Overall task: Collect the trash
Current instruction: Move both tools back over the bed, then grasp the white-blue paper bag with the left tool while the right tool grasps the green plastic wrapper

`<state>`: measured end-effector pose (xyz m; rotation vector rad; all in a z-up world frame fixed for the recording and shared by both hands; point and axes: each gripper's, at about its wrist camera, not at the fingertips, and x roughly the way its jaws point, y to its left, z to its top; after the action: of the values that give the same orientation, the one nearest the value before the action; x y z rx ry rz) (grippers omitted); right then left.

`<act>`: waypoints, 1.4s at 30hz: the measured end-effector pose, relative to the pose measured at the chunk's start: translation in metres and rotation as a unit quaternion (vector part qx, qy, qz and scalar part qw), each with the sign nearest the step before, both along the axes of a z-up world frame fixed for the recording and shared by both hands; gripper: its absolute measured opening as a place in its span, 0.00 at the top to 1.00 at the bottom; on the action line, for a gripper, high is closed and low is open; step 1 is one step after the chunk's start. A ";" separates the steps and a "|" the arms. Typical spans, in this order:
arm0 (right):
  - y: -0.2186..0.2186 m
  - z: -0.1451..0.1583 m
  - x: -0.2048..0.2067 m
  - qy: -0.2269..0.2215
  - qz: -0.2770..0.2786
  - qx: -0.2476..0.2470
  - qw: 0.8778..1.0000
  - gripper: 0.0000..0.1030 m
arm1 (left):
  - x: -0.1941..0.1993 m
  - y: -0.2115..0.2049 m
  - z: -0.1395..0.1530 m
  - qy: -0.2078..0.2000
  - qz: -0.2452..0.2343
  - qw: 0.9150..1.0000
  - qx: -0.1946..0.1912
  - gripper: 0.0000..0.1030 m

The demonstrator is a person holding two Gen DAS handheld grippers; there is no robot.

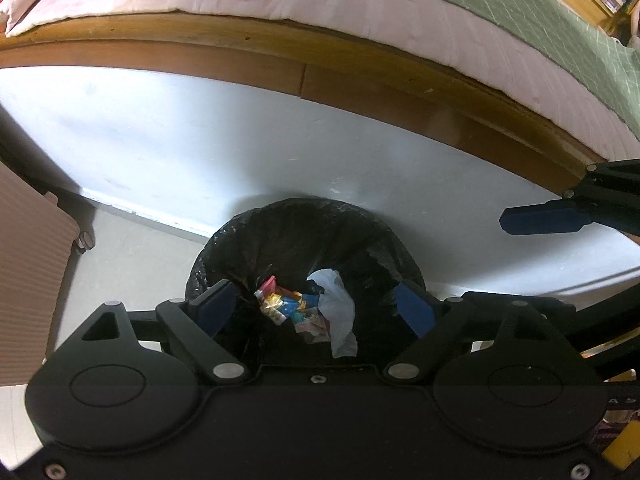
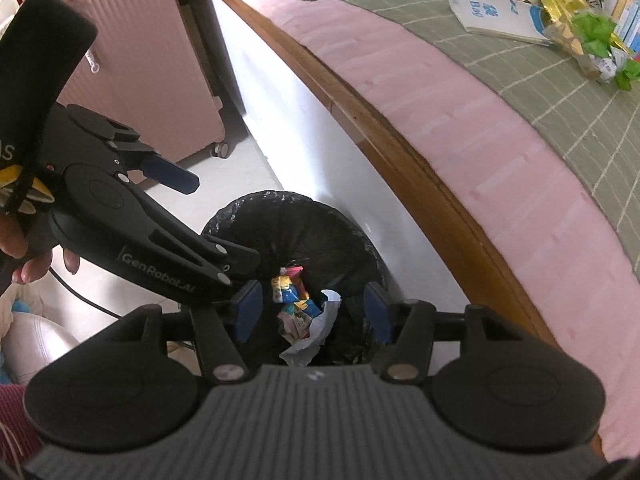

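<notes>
A bin lined with a black bag (image 1: 304, 232) (image 2: 296, 220) stands on the floor against the white side of the bed. Inside lie colourful wrappers (image 1: 284, 304) (image 2: 292, 296) and a crumpled white piece (image 1: 340, 312) (image 2: 316, 340). My left gripper (image 1: 316, 310) hangs over the bin's mouth, open, with nothing between its blue pads. My right gripper (image 2: 313, 312) hovers over the same opening, also open and empty. Each shows in the other's view: a right finger (image 1: 540, 220) at the right edge, a left finger (image 2: 172, 176) at the left.
The bed's wooden rail (image 1: 360, 68) (image 2: 400, 152) runs close behind the bin. On the green checked sheet lie a book (image 2: 496, 12) and gold and green wrappers (image 2: 580, 28). A pink suitcase (image 2: 140, 60) (image 1: 28, 280) stands to the left. A hand (image 2: 24, 248) holds the left gripper.
</notes>
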<state>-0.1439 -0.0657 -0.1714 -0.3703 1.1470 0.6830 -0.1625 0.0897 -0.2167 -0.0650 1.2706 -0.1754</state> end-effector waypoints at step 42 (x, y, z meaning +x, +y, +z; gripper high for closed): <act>-0.150 0.151 0.196 -0.123 -0.228 0.068 0.964 0.19 | 0.210 -0.095 0.131 -0.151 -0.059 0.984 0.073 0.34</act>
<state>0.0520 -0.2159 -0.0203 -0.0633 0.8978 0.2969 0.0478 -0.0055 -0.0854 0.1579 0.9818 -0.1857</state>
